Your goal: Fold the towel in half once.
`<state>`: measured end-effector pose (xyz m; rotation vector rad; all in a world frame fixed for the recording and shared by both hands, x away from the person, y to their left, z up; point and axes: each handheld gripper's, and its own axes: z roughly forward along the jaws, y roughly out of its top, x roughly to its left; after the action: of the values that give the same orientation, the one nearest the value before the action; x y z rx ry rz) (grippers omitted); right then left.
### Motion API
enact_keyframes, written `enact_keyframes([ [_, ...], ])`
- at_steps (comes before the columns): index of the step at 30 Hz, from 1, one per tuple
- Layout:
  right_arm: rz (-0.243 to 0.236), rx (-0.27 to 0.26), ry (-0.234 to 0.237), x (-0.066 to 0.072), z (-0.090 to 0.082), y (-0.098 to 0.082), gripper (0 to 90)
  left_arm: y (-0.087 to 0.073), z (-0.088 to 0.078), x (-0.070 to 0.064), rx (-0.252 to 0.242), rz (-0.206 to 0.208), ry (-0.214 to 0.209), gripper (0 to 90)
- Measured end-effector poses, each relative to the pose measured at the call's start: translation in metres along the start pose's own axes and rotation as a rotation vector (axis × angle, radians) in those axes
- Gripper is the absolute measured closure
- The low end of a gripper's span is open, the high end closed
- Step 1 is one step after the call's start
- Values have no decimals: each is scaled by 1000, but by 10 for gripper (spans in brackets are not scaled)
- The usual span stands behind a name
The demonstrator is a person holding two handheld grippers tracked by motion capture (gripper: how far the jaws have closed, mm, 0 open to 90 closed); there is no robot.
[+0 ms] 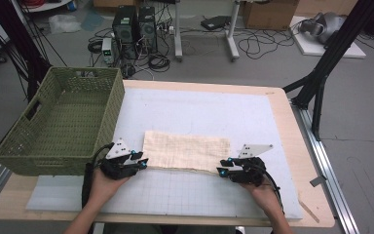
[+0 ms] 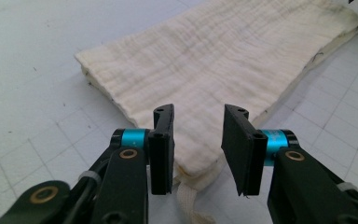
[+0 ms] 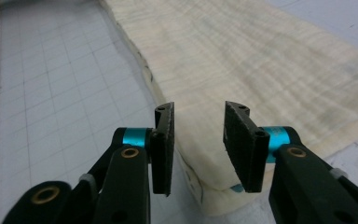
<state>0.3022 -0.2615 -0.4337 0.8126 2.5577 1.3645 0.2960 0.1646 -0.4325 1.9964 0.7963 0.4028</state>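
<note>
The high view alone showed a green woven basket [image 1: 61,122] at upper left of the worktop [image 1: 282,117]. The folded cream cloth [image 1: 186,151] lay mid-frame, its near corners between the parted, empty jaws of the left gripper [image 1: 143,162] and right gripper [image 1: 220,170].

You have a cream, crinkled cloth [image 1: 186,151] folded into a long flat rectangle, lying on the counter [image 1: 199,107] just right of the green basket [image 1: 61,122], its long side running across, a loose strip trailing from its near left corner.
</note>
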Motion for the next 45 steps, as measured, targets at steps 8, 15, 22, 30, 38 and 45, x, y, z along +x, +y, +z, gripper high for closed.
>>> enact_keyframes([
  [8,9,-31,-20,-1,1,5,515,0,-5,6,-24,-13,5,606],
  [15,6,-26,-30,1,2,6,451,2,-5,2,-28,-2,12,554],
  [22,-1,-30,-41,3,3,7,400,2,-5,1,-30,2,13,524],
  [30,3,-25,-45,3,3,7,386,2,-5,0,-32,3,12,520],
  [38,4,-16,-49,3,4,6,377,2,-5,0,-37,9,11,514],
  [45,-3,-18,-51,4,4,7,374,2,-5,-1,-37,11,8,514],
])
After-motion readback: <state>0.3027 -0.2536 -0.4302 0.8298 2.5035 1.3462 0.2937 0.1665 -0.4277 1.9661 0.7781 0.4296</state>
